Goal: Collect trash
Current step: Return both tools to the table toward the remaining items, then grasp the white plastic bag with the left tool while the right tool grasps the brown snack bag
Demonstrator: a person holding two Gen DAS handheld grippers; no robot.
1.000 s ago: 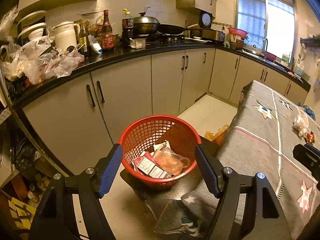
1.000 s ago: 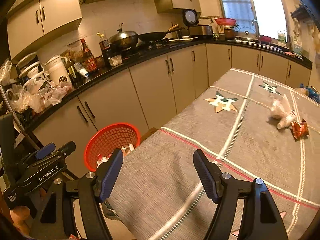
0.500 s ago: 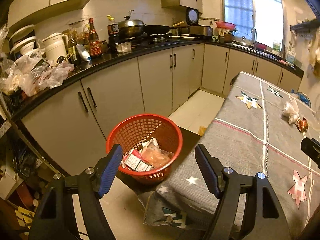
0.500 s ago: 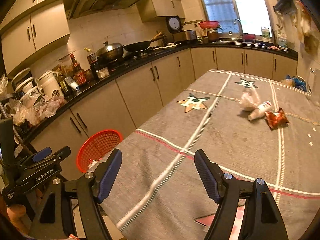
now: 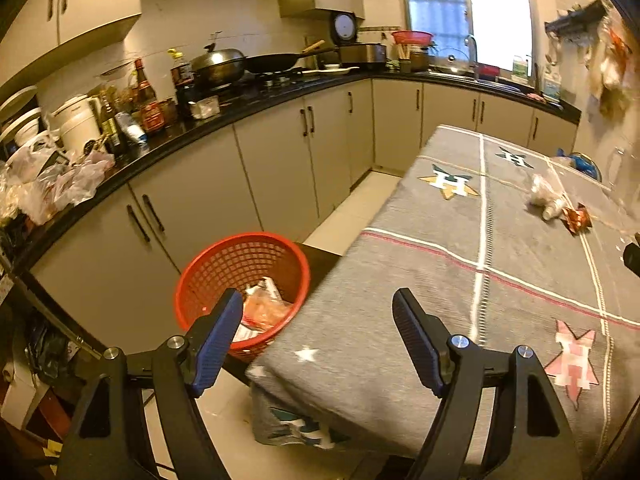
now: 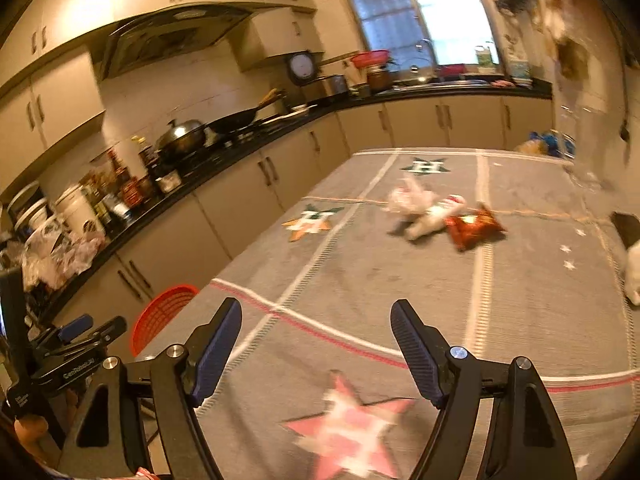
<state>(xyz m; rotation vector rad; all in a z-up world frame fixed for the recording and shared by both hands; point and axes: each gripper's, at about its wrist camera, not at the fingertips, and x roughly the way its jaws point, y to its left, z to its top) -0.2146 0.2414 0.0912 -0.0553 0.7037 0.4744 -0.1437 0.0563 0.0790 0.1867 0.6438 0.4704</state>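
In the left wrist view, the left gripper [image 5: 318, 332] is hovering at the lower centre with its jaws spread wide and nothing between them. The red mesh basket [image 5: 200, 280], already holding wrappers, is sitting on the floor at centre left, just beside the corner of the grey tablecloth [image 5: 400, 280]. The remaining trash is lying well apart from it at the right edge: a crumpled plastic bag [image 5: 541, 194], a small white bottle [image 5: 554, 211] and a red snack wrapper [image 5: 576, 219], all close together. No print on them is readable.

In the right wrist view, the right gripper [image 6: 316, 334] is also gaping, empty, above a pink star on the cloth. The same cluster is lying upper right of centre, blurred: bag [image 6: 408, 200], bottle [image 6: 436, 216], wrapper [image 6: 472, 226]. The likely next step is the reach: the person would do well to come in low, pick one piece at a time, and pinch the wrapper at a raised edge. The left tool, lower left, is showing white lettering that reads roughly "GenRobot.AI".
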